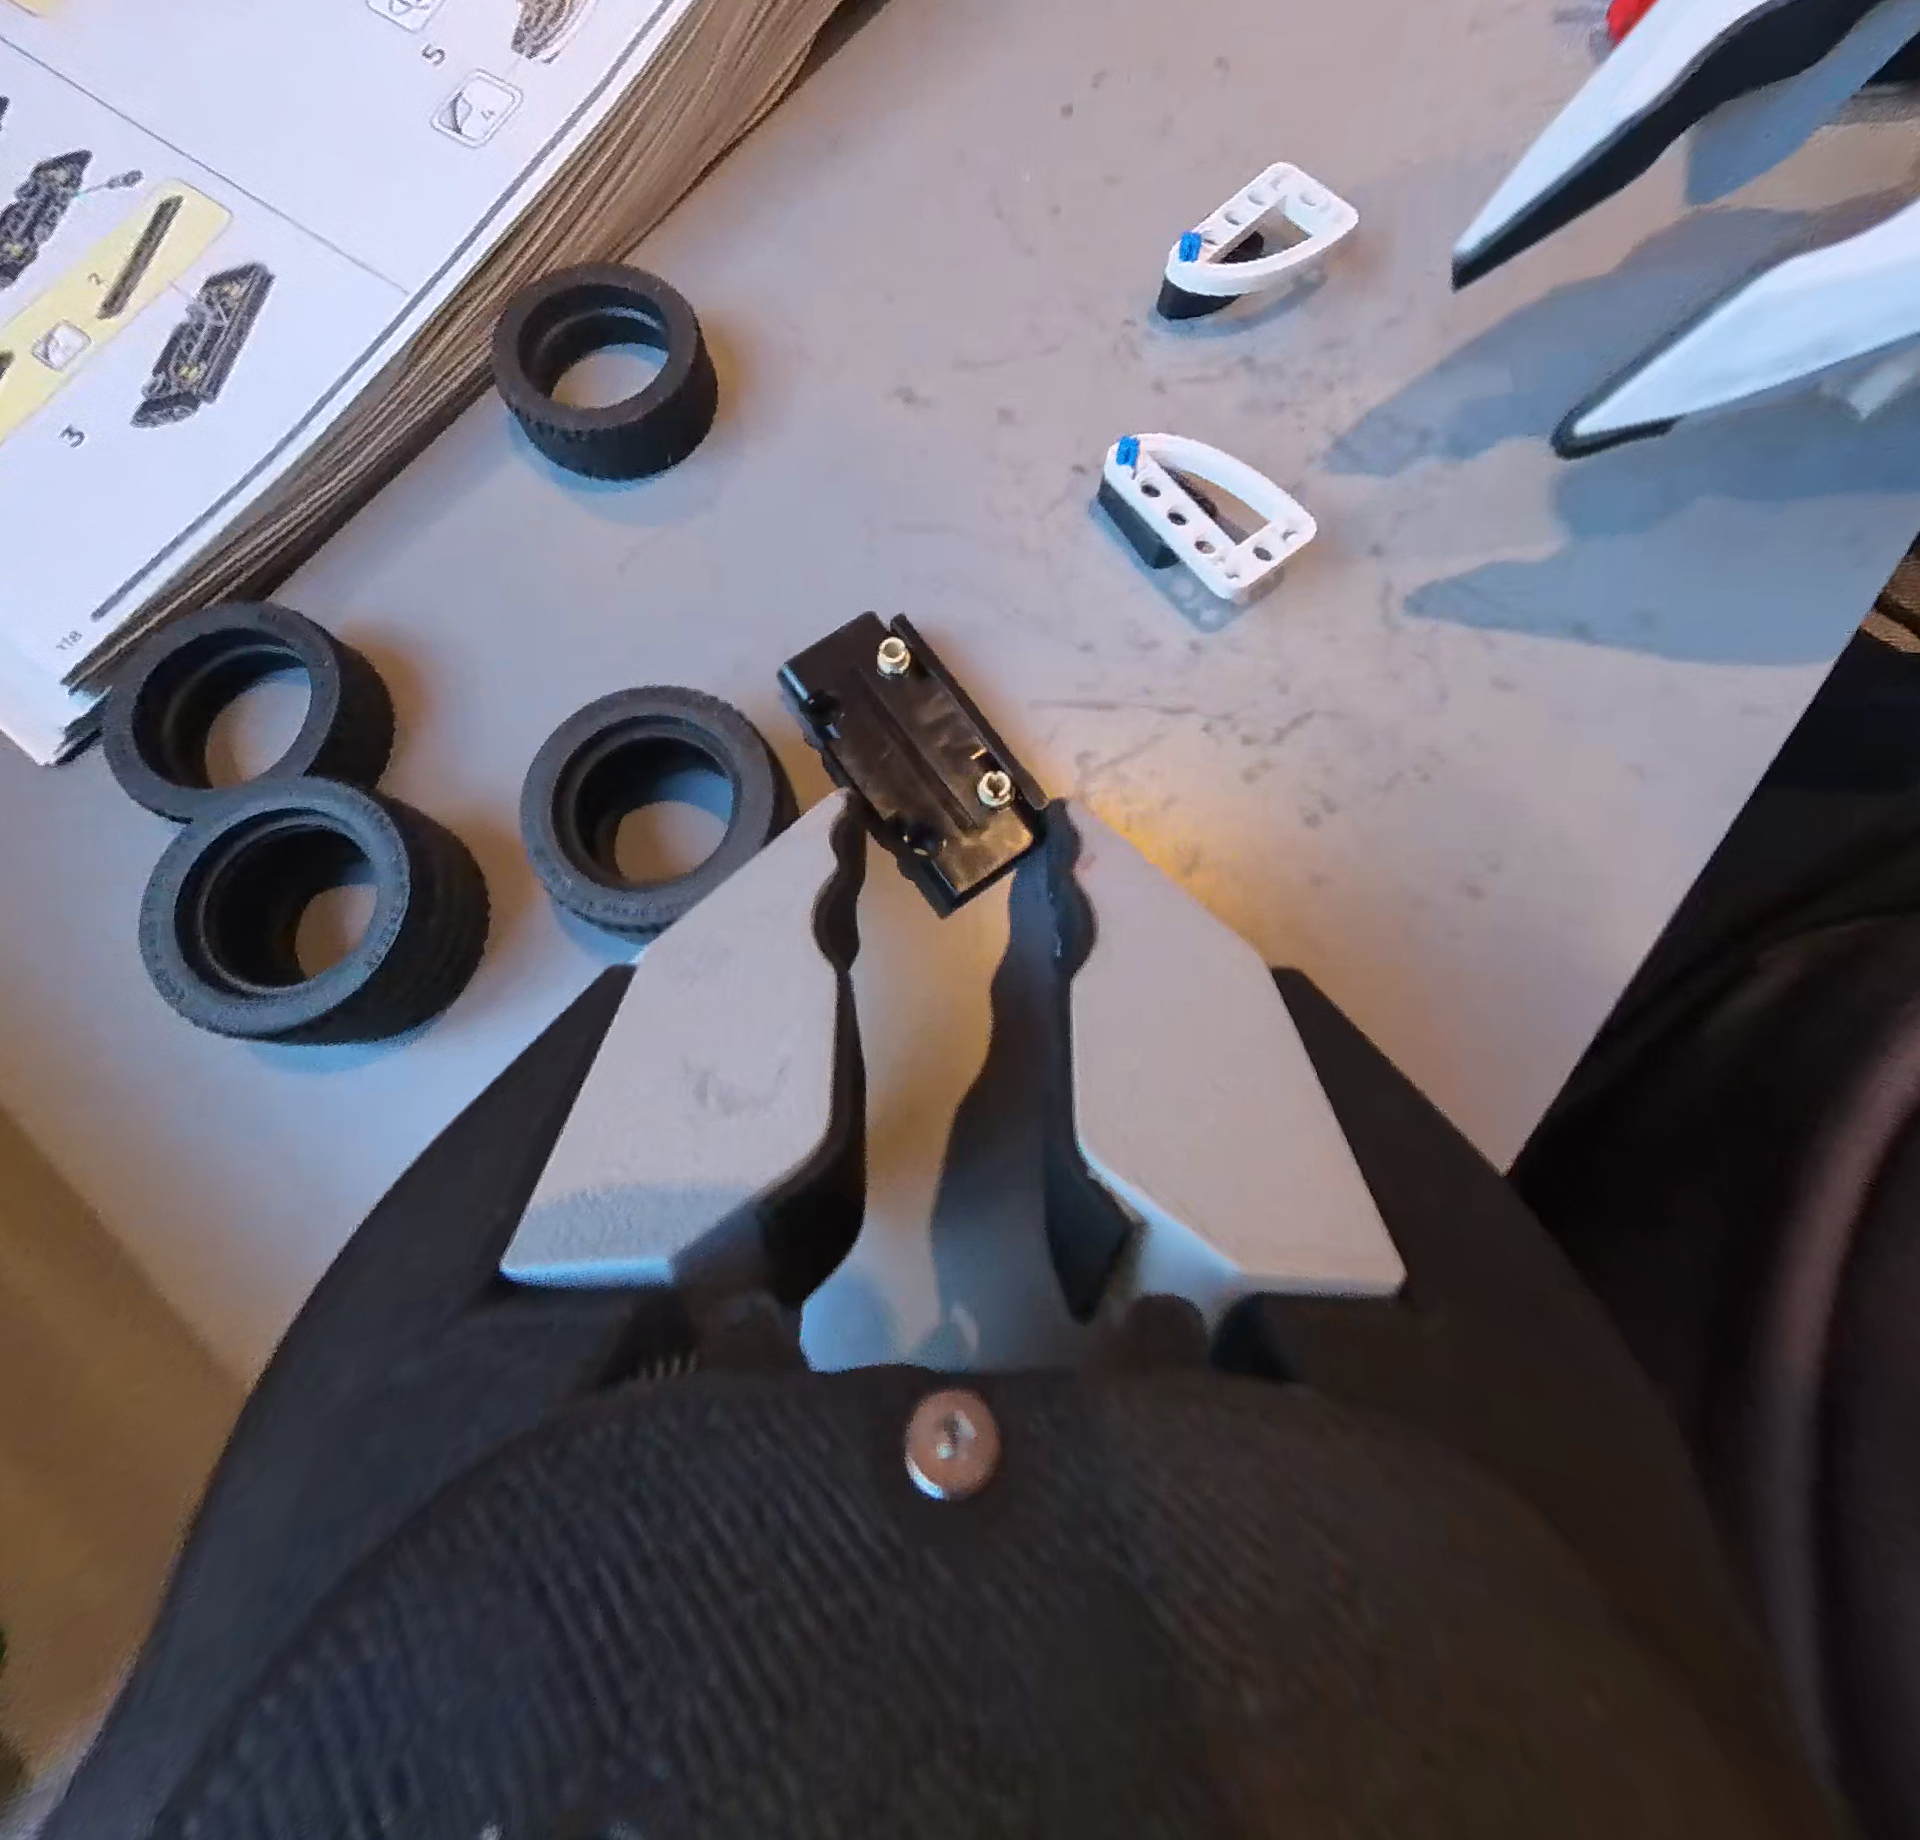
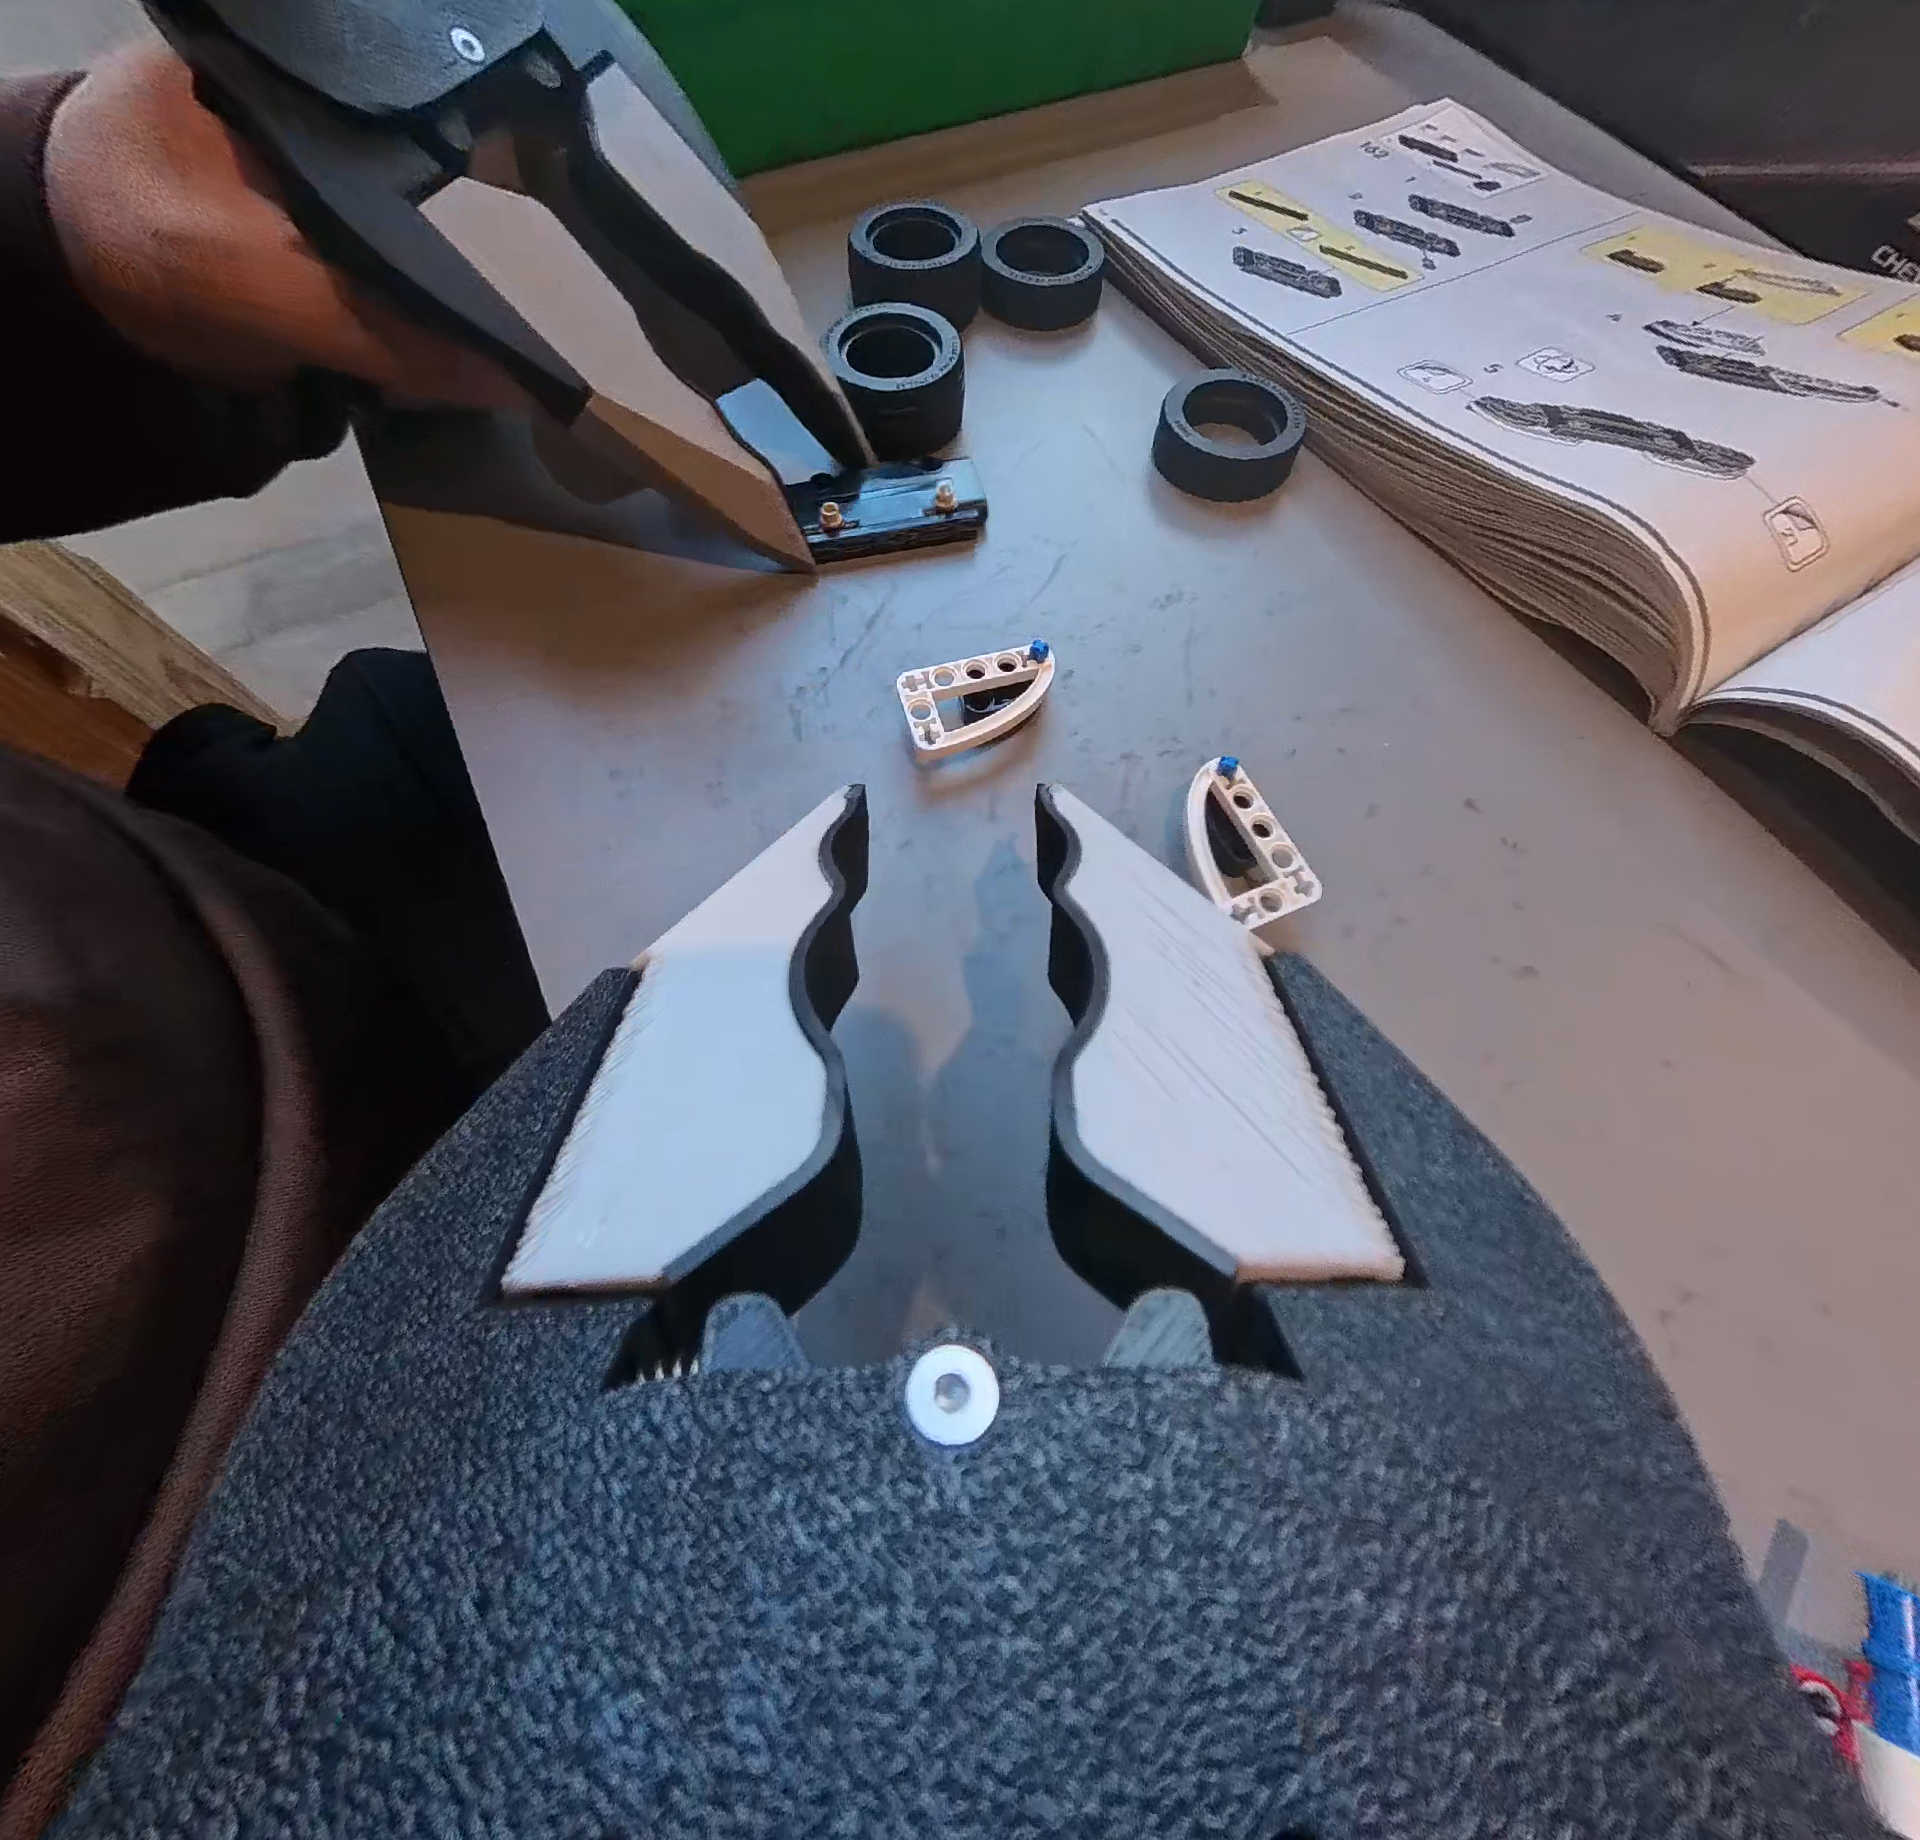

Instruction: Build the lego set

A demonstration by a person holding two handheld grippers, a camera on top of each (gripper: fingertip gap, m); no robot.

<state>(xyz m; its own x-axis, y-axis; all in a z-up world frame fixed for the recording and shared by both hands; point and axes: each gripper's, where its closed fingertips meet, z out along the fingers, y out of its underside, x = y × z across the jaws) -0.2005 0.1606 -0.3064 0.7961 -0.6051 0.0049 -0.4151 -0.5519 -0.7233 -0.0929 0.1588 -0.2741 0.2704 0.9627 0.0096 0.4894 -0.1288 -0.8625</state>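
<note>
A flat black Lego piece (image 1: pixel 914 751) with two tan pins lies on the grey table (image 1: pixel 1039 76). My left gripper (image 1: pixel 951 819) is shut on its near end; the right wrist view shows the piece (image 2: pixel 904 512) held low at the table surface by that gripper (image 2: pixel 831 510). Two white curved panels with blue pins lie nearby (image 1: pixel 1299 201) (image 1: pixel 1184 517). My right gripper (image 2: pixel 951 803) is open and empty, hovering between these panels (image 2: pixel 920 715) (image 2: pixel 1262 834). It also shows in the left wrist view (image 1: pixel 1512 351).
Several black tyres (image 1: pixel 675 408) (image 2: pixel 1226 434) stand left of the black piece. An open instruction booklet (image 1: pixel 260 180) (image 2: pixel 1507 356) lies beyond them. A green bin (image 2: pixel 935 24) stands at the table's far end. A hand (image 2: pixel 187 232) holds the left gripper. The table edge (image 2: pixel 447 647) runs near my body.
</note>
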